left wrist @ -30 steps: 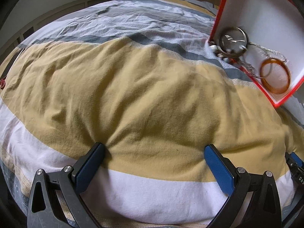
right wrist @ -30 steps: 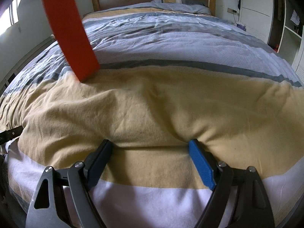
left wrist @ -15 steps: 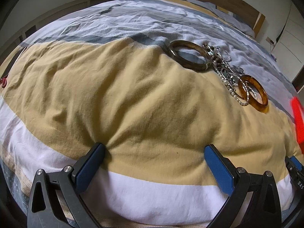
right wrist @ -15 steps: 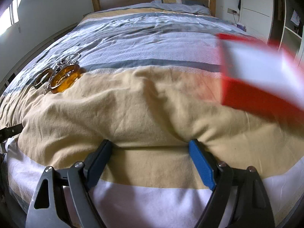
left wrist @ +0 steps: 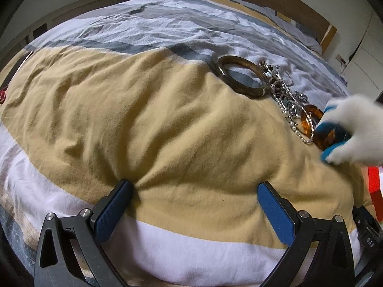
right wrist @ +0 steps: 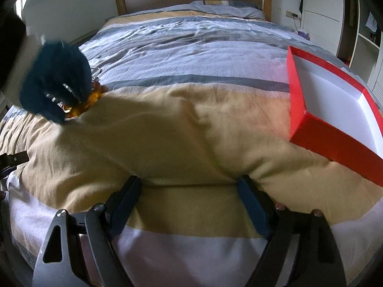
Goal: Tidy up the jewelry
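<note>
While both tools lie on the bed [left wrist: 155, 129] with nothing between their fingers, the jewelry waits in a small heap on the yellow band of the cover, so the step in hand is judged to be the first pick. The left hand-held gripper [left wrist: 194, 198] stands wide open and presses its blue pads into the cover, and the right hand-held gripper [right wrist: 189, 191] is open in the same way and also holds nothing. A gloved hand [left wrist: 352, 129], blurred and not holding a tool, is touching the amber bangle [left wrist: 308, 119] at the near end of the heap. Beside this bangle lies a tangle of silver chains [left wrist: 284, 93], and at the far end lies the dark bangle [left wrist: 241, 76]. The red box [right wrist: 335, 110] sits open and empty on the right side of the bed, well apart from the heap. To do the pick well, it seems best to begin with a bangle, because its stiff ring gives the fingers a firm edge. One chain crosses the amber bangle, so a slow lift is advisable, otherwise the chains may be dragged along and fall. The soft cover will sink under pressure.
</note>
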### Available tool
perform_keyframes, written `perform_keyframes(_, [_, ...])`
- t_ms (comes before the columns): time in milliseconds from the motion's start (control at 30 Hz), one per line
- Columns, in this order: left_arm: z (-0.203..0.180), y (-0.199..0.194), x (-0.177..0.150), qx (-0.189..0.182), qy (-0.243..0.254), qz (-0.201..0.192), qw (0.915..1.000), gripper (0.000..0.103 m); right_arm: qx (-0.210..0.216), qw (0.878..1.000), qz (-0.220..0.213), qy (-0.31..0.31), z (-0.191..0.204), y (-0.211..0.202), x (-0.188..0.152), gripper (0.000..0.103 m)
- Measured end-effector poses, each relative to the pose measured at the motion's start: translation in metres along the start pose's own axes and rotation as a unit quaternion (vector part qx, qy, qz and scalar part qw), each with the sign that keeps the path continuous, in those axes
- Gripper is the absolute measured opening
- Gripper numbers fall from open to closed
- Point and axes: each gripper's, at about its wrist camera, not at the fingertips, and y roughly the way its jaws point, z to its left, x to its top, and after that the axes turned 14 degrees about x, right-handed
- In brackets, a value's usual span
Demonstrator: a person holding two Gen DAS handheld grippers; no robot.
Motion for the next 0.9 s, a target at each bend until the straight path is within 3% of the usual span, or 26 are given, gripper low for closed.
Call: perform_keyframes(900, [0.0022,0.0011,0.0023,-0.007,-0.017,-0.003,0.9998,0.102,-0.001,1.000,0.000,0.000,0.0001,-0.0005,0.0005,0.083])
